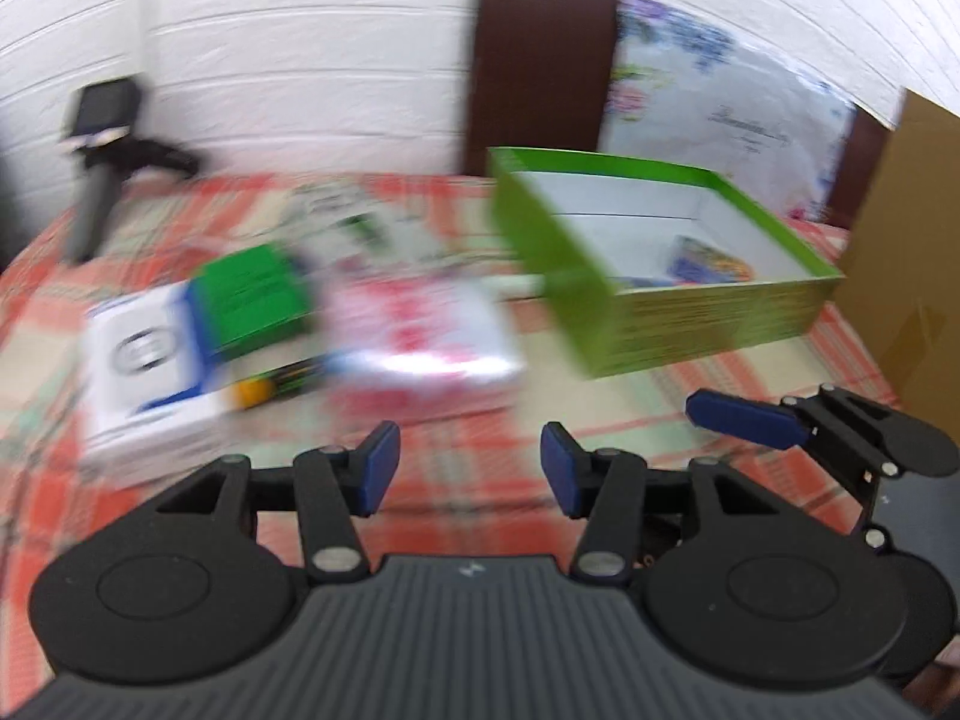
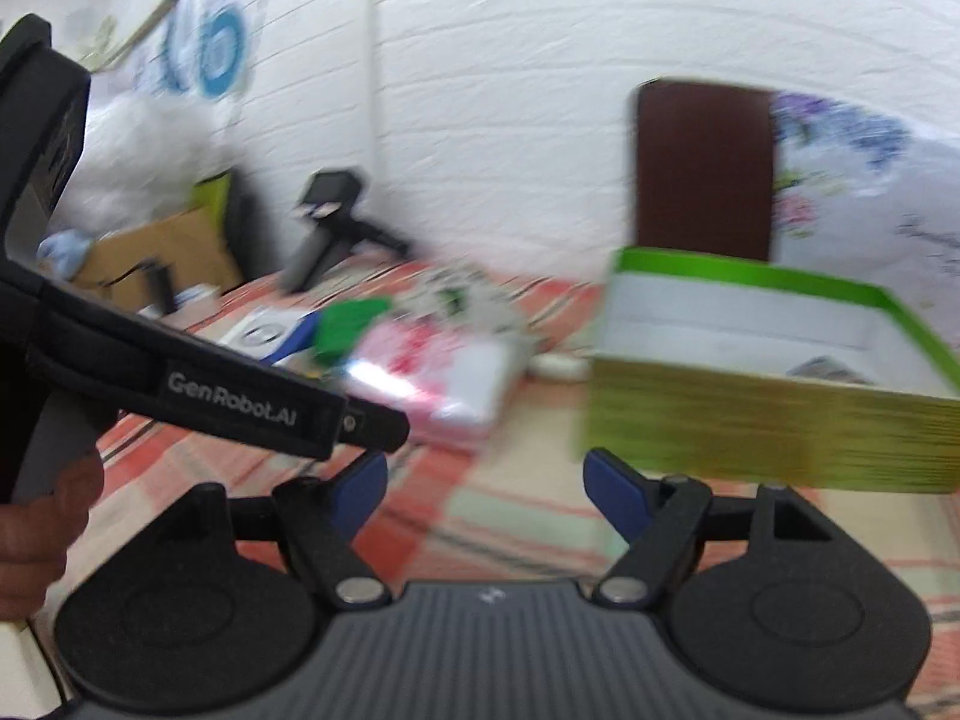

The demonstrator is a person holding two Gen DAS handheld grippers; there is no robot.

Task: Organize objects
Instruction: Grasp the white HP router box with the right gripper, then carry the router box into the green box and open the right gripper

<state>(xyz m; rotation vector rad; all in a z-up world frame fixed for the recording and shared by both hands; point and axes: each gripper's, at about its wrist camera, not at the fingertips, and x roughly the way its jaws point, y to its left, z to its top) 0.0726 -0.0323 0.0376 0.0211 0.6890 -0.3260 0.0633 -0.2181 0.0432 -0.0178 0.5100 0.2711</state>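
Both views are motion-blurred. An open green box (image 1: 690, 306) with a white inside stands on the checked tablecloth at the right; a small colourful packet (image 1: 711, 261) lies in it. Left of it lie a pink-and-white pack (image 1: 420, 330), a green box (image 1: 252, 294) and a white-and-blue box (image 1: 147, 360). My left gripper (image 1: 469, 474) is open and empty, above the cloth in front of the pink pack. My right gripper (image 2: 485, 501) is open and empty, in front of the green box (image 2: 768, 432). The pink pack also shows in the right wrist view (image 2: 432, 384).
A black handheld device on a stand (image 1: 102, 138) is at the table's far left. A dark brown chair back (image 1: 540, 66) and a floral cloth (image 1: 720, 108) stand behind the box. A cardboard panel (image 1: 912, 252) is at the right. The white brick wall runs behind.
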